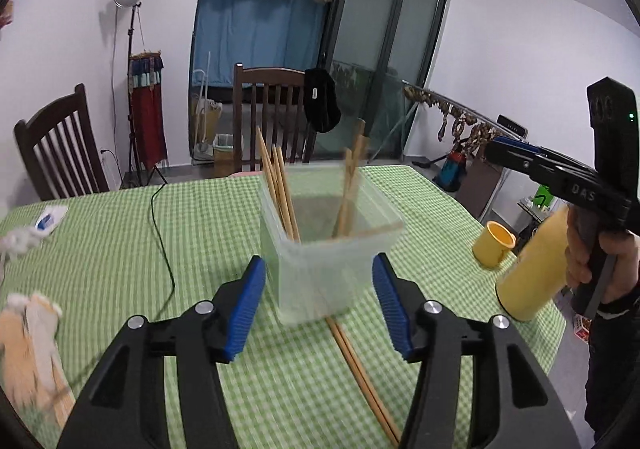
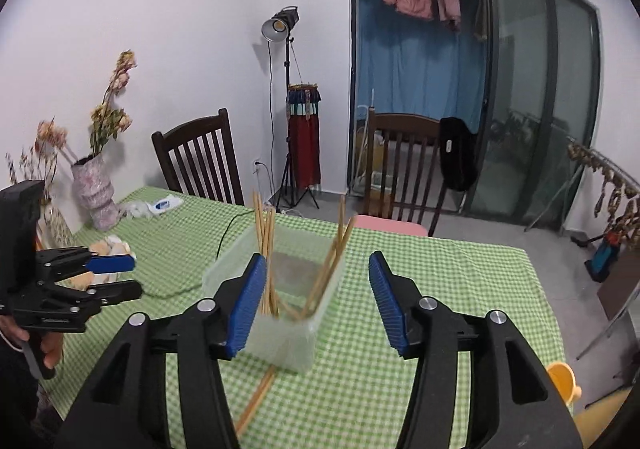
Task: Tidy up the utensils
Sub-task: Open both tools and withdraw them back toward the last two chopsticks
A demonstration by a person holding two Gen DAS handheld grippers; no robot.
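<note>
A clear plastic box (image 1: 320, 265) stands on the green checked tablecloth (image 1: 120, 249) with several wooden chopsticks (image 1: 280, 193) leaning upright inside it. A pair of chopsticks (image 1: 360, 369) lies on the cloth in front of the box. My left gripper (image 1: 320, 309) is open and empty, with its blue pads on either side of the box's near corner, not touching. My right gripper (image 2: 318, 301) is open and empty above the box (image 2: 280, 309). The loose chopsticks (image 2: 256, 401) also show in the right wrist view. The right gripper shows at the right in the left wrist view (image 1: 492, 153).
A yellow mug (image 1: 494, 243) and a yellow cylinder (image 1: 532, 273) are near the table's right edge. A black cable (image 1: 160, 225) runs across the cloth. A vase of dried flowers (image 2: 96, 197) and a tissue pack (image 2: 164, 205) sit at the far left. Dark chairs (image 1: 276, 117) stand behind the table.
</note>
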